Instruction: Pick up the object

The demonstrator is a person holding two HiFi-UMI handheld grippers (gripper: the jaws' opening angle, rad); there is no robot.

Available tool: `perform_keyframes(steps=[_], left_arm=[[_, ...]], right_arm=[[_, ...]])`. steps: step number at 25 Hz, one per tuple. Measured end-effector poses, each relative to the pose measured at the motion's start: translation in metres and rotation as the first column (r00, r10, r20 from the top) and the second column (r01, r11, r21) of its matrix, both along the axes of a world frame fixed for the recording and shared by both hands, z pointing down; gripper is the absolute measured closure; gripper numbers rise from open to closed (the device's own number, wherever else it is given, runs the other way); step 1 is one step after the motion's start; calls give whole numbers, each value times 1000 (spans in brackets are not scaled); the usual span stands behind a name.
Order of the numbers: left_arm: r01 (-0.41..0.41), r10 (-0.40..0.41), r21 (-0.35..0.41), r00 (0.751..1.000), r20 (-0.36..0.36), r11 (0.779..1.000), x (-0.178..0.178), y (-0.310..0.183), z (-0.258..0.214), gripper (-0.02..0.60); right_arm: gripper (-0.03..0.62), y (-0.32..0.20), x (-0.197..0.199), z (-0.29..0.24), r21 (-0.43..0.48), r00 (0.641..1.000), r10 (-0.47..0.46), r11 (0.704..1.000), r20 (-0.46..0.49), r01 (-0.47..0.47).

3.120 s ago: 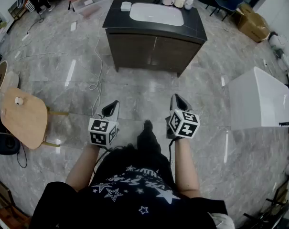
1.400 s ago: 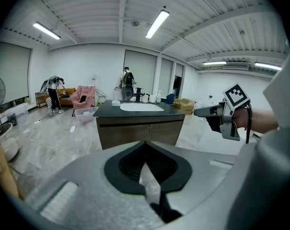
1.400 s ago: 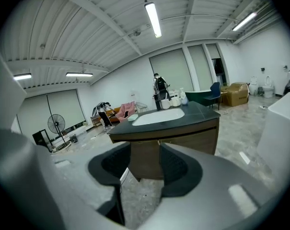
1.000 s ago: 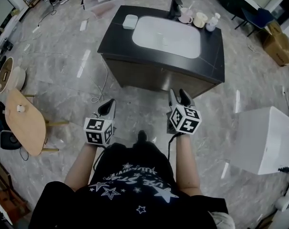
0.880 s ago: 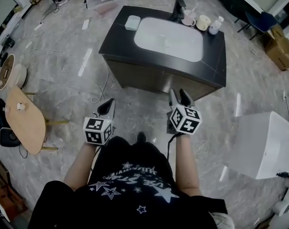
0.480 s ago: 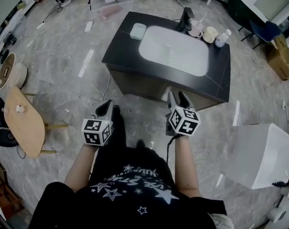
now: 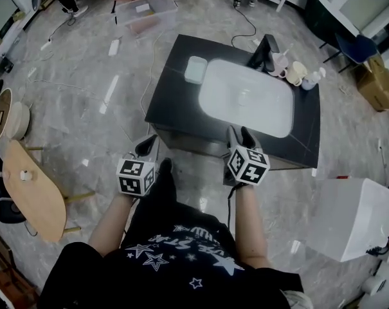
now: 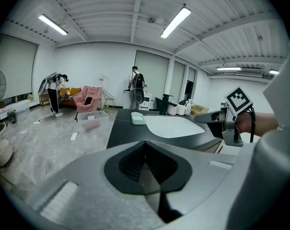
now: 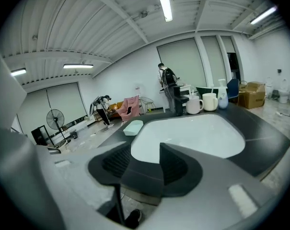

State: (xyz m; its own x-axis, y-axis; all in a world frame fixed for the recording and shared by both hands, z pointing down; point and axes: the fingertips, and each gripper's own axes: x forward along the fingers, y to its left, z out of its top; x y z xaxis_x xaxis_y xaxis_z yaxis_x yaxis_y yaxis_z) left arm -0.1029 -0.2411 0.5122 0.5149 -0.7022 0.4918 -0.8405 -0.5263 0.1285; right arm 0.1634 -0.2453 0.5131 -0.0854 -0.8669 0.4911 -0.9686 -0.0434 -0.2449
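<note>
A black vanity counter (image 7: 175, 98) with a white basin (image 7: 245, 98) stands straight ahead. On it are a pale soap dish (image 7: 195, 69) at the basin's left, a black faucet (image 7: 268, 51), two mugs (image 7: 298, 73) and a small bottle (image 7: 313, 79) at the back. The soap dish (image 9: 133, 127) and the mugs (image 9: 209, 101) also show in the right gripper view. My left gripper (image 7: 148, 147) hovers off the counter's front left corner, shut and empty. My right gripper (image 7: 240, 136) is open at the front edge, level with the basin, holding nothing.
A white box (image 7: 348, 217) stands on the floor to the right. A wooden side table (image 7: 33, 188) is at the left, and a clear plastic bin (image 7: 146, 11) and cables lie beyond the counter. People stand far back (image 8: 135, 83).
The vanity has come nearer in the head view, from well ahead to right at the gripper tips. Both grippers keep their pose and state.
</note>
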Motion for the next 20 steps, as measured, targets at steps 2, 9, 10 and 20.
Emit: perform_keyframes(steps=[2,9,10,20], left_arm=[[-17,17,1,1000,-2,1000,-7,-33,-3,572],[-83,83,-11,997,-6,997,-20,-118,-4,572],[-87,87,-14,996,-9,996,-21,-128,-3,572],[-135,133,-69,991,-27,988,-30,-208,21,572]], right_arm=[[402,-30,-11,-2,-2,1000,14,1000,-2,-14],[402,-108,-35,-1,-27,999,47,998,-11,-48],[402,-118,-37,0,-31,999,52,998,-13,-53],[404,-204,-56,26,-99,998,63,993,-10,-64]])
